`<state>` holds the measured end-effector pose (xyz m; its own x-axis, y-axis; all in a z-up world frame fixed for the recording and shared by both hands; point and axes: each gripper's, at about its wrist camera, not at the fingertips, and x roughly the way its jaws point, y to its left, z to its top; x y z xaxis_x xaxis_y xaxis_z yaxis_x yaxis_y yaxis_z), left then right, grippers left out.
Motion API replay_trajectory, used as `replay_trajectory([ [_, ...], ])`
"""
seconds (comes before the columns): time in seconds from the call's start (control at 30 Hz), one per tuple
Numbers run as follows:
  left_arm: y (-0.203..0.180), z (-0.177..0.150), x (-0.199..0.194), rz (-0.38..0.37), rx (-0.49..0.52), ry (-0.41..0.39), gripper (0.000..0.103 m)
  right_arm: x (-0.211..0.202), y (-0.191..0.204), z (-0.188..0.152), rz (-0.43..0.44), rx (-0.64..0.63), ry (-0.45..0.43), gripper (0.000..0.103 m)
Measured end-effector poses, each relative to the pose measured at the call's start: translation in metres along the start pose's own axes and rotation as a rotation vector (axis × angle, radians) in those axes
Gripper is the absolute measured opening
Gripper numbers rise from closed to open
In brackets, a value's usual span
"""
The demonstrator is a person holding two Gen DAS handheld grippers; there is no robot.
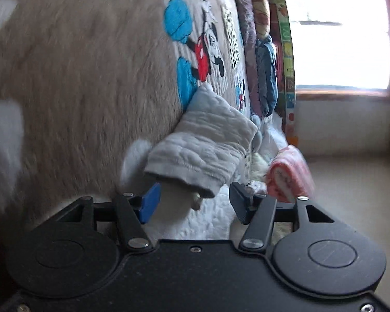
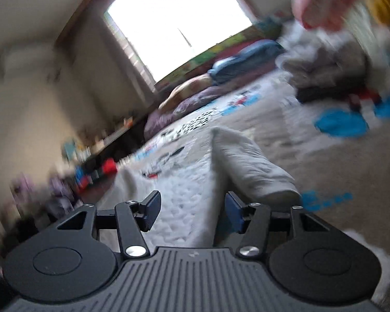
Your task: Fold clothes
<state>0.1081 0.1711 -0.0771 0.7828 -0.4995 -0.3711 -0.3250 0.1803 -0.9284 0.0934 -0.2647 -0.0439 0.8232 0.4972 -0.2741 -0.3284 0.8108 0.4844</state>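
A folded pale grey quilted garment (image 1: 202, 145) lies on the bed's cartoon-print quilt (image 1: 208, 39), just ahead of my left gripper (image 1: 195, 202), which is open and empty, its jaws wide on either side of the garment's near edge. A rolled pink and white cloth (image 1: 288, 174) lies to its right. In the right wrist view a folded grey-white garment (image 2: 249, 166) lies just ahead and right of my right gripper (image 2: 192, 210), which is open and empty above the white quilted bedding (image 2: 179, 195). Both views are blurred.
A brown fuzzy blanket (image 1: 78, 91) covers the bed's left part. Pillows and piled bedding (image 1: 265, 78) line the bed's far edge under a bright window (image 1: 340, 36). A blurred pile of clothes (image 2: 327, 65) sits at the upper right in the right wrist view. Clutter lines the wall (image 2: 96, 166).
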Motion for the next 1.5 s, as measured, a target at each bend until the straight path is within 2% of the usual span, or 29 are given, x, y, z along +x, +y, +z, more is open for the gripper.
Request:
replay_trajectory([
  [0.1,0.009,0.001,0.006,-0.025,-0.072,-0.001,0.059,0.007,0.036,-0.012,-0.038,-0.241,0.026,0.056],
  [0.17,0.017,0.002,0.014,-0.049,-0.136,0.011,0.059,0.012,0.050,-0.020,-0.028,-0.327,0.057,0.056],
  [0.33,0.017,0.005,0.027,-0.089,-0.144,-0.010,0.058,0.026,0.064,-0.035,-0.022,-0.375,0.128,0.057],
  [0.37,0.012,0.007,0.027,-0.087,-0.109,-0.027,0.048,0.028,0.064,-0.037,-0.025,-0.370,0.140,0.057],
  [0.4,0.006,0.008,0.026,-0.078,-0.058,-0.049,0.033,0.030,0.063,-0.039,-0.029,-0.360,0.150,0.058],
  [0.43,-0.001,0.010,0.024,-0.070,-0.007,-0.070,0.032,0.033,0.062,-0.041,-0.034,-0.350,0.159,0.058],
  [0.5,-0.022,0.011,0.019,-0.025,0.165,-0.132,0.014,0.036,0.059,-0.045,-0.042,-0.331,0.175,0.064],
  [0.6,-0.057,0.009,0.013,0.069,0.456,-0.221,0.008,0.041,0.054,-0.051,-0.047,-0.301,0.200,0.068],
  [0.8,-0.100,-0.001,-0.005,0.191,0.885,-0.366,0.004,0.048,0.051,-0.054,-0.041,-0.269,0.208,0.074],
  [0.9,-0.110,0.000,-0.013,0.238,1.047,-0.435,0.003,0.050,0.053,-0.056,-0.041,-0.287,0.218,0.077],
  [0.97,-0.112,0.009,-0.011,0.247,1.105,-0.458,0.003,0.052,0.053,-0.058,-0.047,-0.289,0.226,0.077],
  [1.13,-0.115,0.056,-0.005,0.208,1.116,-0.434,0.002,0.058,0.055,-0.062,-0.062,-0.315,0.238,0.080],
  [1.23,-0.107,0.089,-0.004,0.187,1.041,-0.418,0.002,0.058,0.058,-0.063,-0.067,-0.340,0.239,0.081],
  [1.37,-0.082,0.140,0.007,0.142,0.880,-0.381,0.002,0.059,0.062,-0.062,-0.075,-0.362,0.239,0.082],
  [1.5,-0.059,0.171,0.015,0.100,0.737,-0.346,0.002,0.060,0.072,-0.061,-0.079,-0.407,0.240,0.078],
])
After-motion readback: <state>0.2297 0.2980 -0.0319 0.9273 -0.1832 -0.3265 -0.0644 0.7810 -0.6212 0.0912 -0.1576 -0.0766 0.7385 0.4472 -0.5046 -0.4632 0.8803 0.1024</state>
